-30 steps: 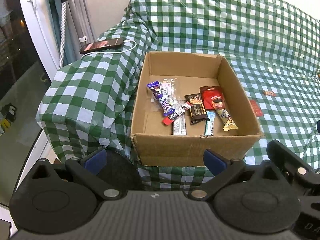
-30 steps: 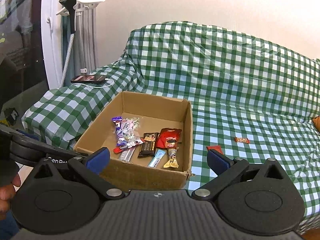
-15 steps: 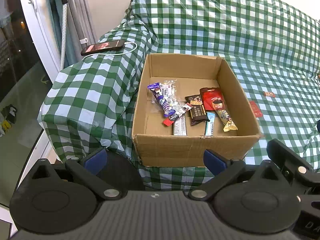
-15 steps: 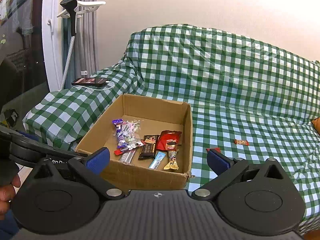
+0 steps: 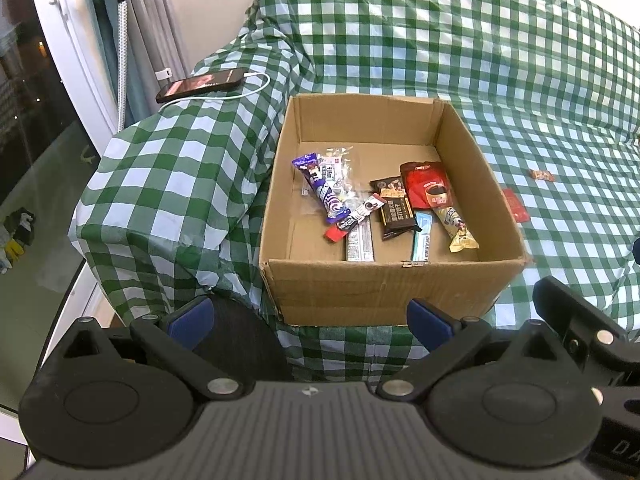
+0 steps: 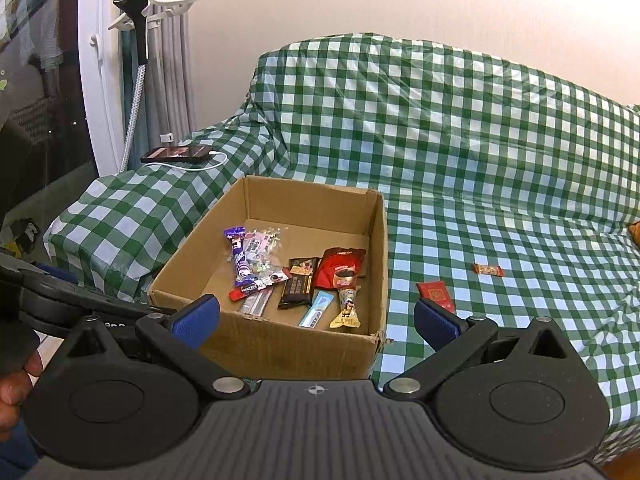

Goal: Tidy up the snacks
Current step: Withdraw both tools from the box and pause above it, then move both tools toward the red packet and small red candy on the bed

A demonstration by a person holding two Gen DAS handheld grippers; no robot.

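Note:
An open cardboard box (image 5: 384, 292) (image 6: 280, 354) sits on a sofa covered in green checked cloth (image 5: 440, 40) (image 6: 480, 152). Several snack packets lie inside, among them a purple bar (image 5: 320, 190) (image 6: 239, 256), a red pouch (image 5: 428, 188) (image 6: 340, 270) and a dark chocolate bar (image 5: 394, 208) (image 6: 299, 286). Two snacks lie loose on the seat right of the box: a red packet (image 5: 515, 205) (image 6: 436, 293) and a small orange bar (image 5: 542, 175) (image 6: 488, 269). My left gripper (image 5: 310, 316) hangs open in front of the box. My right gripper (image 6: 316, 318) is open too, empty, near the box's front right corner.
A phone (image 5: 202, 83) (image 6: 178, 153) on a white charging cable rests on the sofa's left armrest. A garment steamer (image 6: 136, 20) and curtains stand at the far left by a glass door. A person's hand (image 6: 16, 384) holds the left gripper at the right wrist view's lower left.
Both grippers have drifted slightly back and upward, so the box sits a little lower in the right wrist view. Nothing was picked up or let go.

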